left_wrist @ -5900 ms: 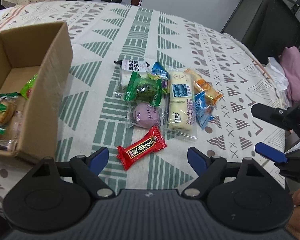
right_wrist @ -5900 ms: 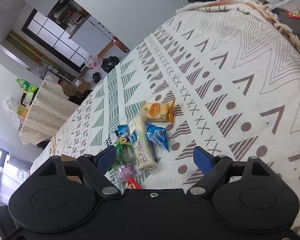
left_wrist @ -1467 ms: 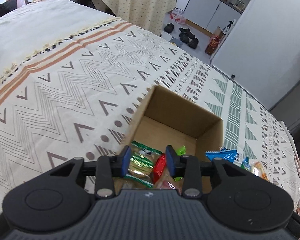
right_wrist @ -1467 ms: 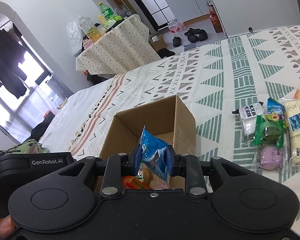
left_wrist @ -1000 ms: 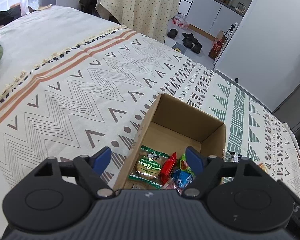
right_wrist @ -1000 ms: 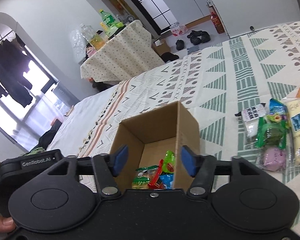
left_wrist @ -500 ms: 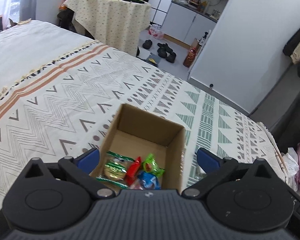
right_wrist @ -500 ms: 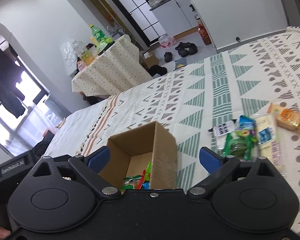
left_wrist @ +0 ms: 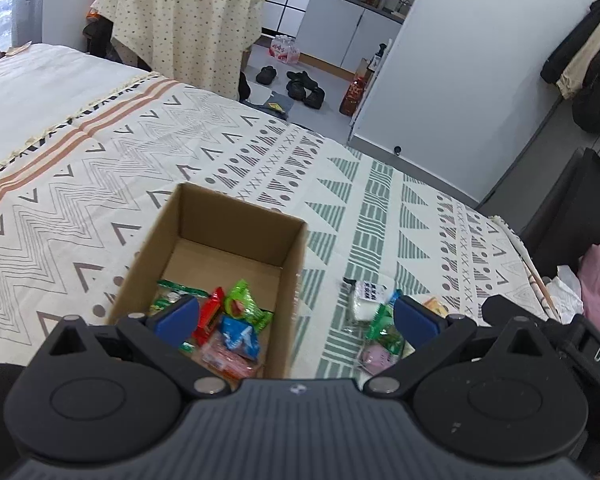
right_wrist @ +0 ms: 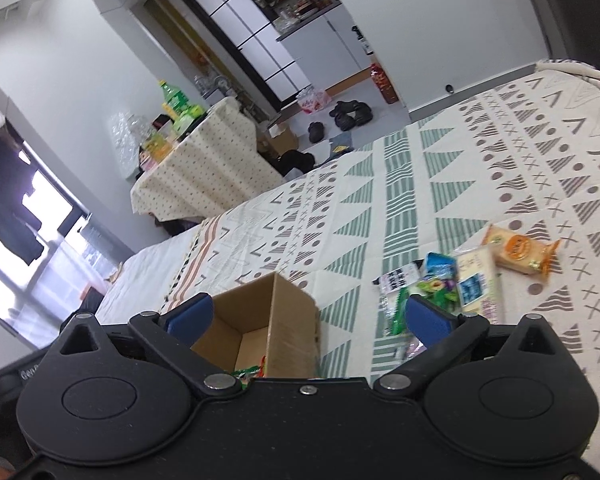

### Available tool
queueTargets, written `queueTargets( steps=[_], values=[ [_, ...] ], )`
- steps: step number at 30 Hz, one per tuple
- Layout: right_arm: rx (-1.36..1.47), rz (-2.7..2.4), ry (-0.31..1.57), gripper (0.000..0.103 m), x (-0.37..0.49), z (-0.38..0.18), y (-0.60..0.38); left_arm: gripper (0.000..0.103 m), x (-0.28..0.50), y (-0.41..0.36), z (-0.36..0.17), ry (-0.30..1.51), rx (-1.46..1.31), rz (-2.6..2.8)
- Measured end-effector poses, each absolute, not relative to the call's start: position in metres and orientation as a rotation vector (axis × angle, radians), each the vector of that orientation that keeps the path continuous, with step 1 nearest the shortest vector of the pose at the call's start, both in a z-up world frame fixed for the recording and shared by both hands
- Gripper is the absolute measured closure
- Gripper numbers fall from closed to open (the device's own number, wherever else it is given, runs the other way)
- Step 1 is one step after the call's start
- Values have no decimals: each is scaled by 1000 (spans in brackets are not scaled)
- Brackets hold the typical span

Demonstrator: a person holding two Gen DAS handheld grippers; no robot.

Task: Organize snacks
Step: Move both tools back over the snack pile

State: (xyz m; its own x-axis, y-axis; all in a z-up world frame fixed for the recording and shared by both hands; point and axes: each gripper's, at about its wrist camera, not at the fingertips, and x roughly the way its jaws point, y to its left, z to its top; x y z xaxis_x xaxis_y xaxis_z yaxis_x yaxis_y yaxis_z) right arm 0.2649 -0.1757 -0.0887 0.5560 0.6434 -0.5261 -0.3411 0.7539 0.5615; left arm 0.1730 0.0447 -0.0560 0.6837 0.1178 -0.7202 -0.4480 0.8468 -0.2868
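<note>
Both grippers empty, box half loaded

The left gripper (left_wrist: 296,316) has its jaws spread wide with nothing between them, and the right gripper (right_wrist: 308,316) has just finished opening, empty too. The cardboard box (left_wrist: 292,256) sits centre frame on the patterned bedspread (left_wrist: 100,168) with a few packets inside; the loose snacks (right_wrist: 460,280) lie just right of it.

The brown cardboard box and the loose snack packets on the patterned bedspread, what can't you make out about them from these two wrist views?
- Brown cardboard box, left wrist view: its near end and the packets there sit behind the left gripper.
- Same box, right wrist view: the right gripper covers nearly all its contents.
- Pale purple snack packet, left wrist view: half hidden by a blue finger pad.
- White packet with black print, right wrist view: text blurred, unreadable.
</note>
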Motion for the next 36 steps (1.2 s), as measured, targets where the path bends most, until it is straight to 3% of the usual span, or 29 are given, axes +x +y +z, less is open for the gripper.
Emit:
queueTargets(
  steps=[29, 36],
  values=[
    [626, 452, 795, 1, 297, -106, -289, 3, 225, -37, -84, 793, -440, 242],
    [628, 399, 849, 8, 311, -125, -291, 9, 251, -40, -111, 835, -462, 202]
  ],
)
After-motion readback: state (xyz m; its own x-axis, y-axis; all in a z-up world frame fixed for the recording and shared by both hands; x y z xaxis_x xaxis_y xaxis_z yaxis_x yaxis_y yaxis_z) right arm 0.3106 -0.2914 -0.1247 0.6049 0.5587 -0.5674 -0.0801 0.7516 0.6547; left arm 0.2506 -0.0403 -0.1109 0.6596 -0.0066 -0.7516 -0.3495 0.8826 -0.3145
